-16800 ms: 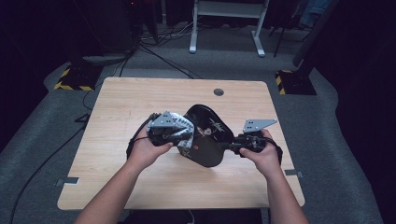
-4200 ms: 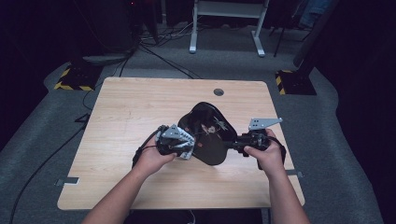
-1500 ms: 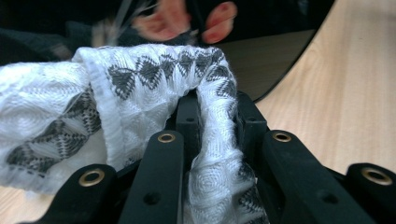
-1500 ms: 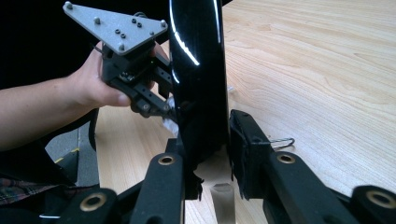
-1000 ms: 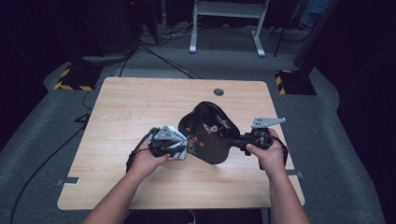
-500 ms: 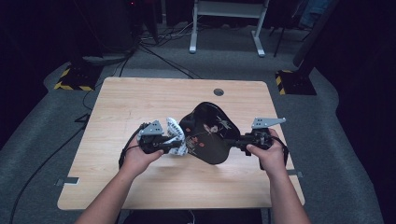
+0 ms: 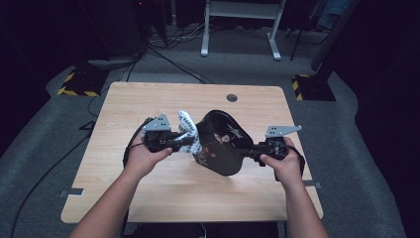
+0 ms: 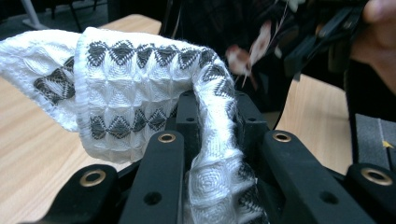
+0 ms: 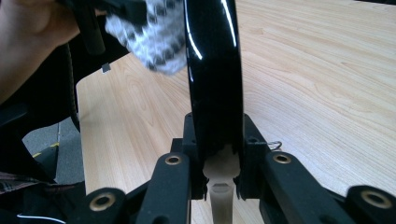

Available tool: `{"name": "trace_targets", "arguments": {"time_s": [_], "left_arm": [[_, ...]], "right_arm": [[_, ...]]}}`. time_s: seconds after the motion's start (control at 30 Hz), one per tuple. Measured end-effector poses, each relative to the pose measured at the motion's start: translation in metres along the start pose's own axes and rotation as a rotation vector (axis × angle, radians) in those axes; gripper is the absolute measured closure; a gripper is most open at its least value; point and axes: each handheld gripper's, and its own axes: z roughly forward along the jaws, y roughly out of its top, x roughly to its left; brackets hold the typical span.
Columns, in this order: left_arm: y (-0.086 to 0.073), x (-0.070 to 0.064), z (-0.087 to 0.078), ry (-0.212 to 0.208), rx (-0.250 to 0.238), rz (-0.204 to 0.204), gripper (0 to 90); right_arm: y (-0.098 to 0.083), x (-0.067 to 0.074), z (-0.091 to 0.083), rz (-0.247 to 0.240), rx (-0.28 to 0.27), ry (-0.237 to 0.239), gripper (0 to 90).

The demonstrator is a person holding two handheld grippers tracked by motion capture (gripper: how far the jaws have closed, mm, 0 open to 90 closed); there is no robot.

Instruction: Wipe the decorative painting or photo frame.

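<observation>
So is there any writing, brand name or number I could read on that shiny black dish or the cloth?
No readable text anywhere.
Black dish: pale and red marks, too blurred to tell writing from decoration.
Cloth: grey diamond weave, no label.
Yellow-black floor stripes: a hazard marking, no words.

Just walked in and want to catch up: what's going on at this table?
A person is wiping a glossy black plate with a white patterned cloth. The right gripper is clamped on the plate's edge, holding it tilted above the wooden table. The left gripper is shut on the cloth, which sits against the plate's left side.
</observation>
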Motion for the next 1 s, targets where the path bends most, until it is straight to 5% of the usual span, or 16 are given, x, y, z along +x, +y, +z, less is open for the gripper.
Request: {"name": "trace_targets", "arguments": {"time_s": [1.0], "left_arm": [[0.093, -0.016, 0.001, -0.044, -0.107, 0.082, 76.1]], "right_arm": [[-0.001, 0.004, 0.001, -0.004, 0.002, -0.007, 78.5]]}}
